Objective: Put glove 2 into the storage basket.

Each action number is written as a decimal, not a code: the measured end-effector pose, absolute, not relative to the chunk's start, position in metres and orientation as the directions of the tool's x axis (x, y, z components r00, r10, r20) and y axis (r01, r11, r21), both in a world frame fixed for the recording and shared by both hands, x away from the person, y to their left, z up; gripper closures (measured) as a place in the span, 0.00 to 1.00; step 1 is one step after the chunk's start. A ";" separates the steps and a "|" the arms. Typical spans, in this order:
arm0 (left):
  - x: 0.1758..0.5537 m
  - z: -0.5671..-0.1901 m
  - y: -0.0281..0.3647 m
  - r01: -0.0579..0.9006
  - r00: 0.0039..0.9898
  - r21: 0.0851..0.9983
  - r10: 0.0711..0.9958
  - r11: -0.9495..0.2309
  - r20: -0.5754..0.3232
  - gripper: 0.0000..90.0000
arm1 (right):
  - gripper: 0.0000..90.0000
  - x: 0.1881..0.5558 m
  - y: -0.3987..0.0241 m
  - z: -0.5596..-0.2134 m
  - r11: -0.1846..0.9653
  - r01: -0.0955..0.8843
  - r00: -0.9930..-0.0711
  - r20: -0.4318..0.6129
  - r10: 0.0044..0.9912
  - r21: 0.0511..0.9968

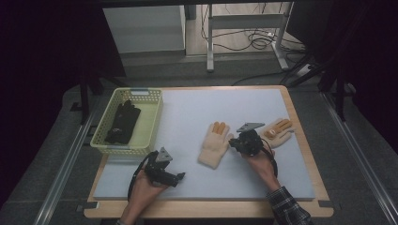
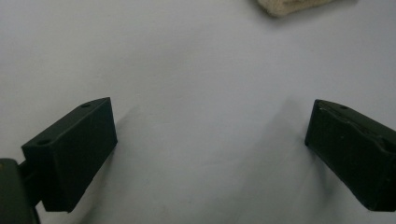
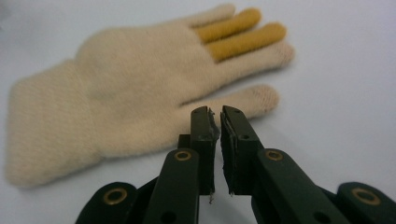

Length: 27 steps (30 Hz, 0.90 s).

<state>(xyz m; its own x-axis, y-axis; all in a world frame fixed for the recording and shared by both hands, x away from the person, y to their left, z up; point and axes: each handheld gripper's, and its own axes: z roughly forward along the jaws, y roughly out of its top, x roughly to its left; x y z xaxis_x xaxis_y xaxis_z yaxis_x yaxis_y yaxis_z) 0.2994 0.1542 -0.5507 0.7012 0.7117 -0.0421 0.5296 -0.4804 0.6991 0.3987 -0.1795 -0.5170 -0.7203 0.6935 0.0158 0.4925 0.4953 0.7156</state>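
From the high view, two cream gloves lie on the pale mat (image 1: 197,140). The left glove (image 1: 214,144) lies with its long axis nearly straight up the table, cuff toward the person and fingers pointing away, two of them orange. The right glove (image 1: 278,132) lies beside it, tilted, fingers pointing to the far right corner. The right gripper (image 1: 233,144) sits between the two, just beside the left glove's thumb side. The left gripper (image 1: 179,177) rests near the front edge, well apart from both gloves. A yellow basket (image 1: 148,117) at the far left holds a black glove (image 1: 123,122).

In the left gripper view, the jaws stand wide apart over bare mat with nothing between them; a cream glove edge (image 2: 285,6) shows at the top.

The right gripper view shows the left glove (image 3: 116,102) up close, its knit texture and thumb plain, lying across the frame with fingers pointing right. The right gripper (image 3: 216,114) is nearly closed, a thin gap left, empty, its tips just before the thumb.
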 end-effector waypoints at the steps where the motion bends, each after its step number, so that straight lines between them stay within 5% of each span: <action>1: 0.299 -0.551 0.154 0.530 0.701 0.699 0.712 -0.480 -0.042 0.02 | 0.91 0.399 -0.179 -0.519 0.500 0.491 -0.721 0.011 0.693 0.713; 15: 0.299 -0.551 0.154 0.529 0.701 0.700 0.712 -0.480 -0.042 0.02 | 0.86 0.426 -0.150 -0.527 0.520 0.474 -0.724 -0.021 0.689 0.710; 27: 0.299 -0.551 0.154 0.530 0.701 0.699 0.712 -0.480 -0.042 0.02 | 0.68 0.421 -0.195 -0.492 0.437 0.509 -0.652 0.002 0.758 0.742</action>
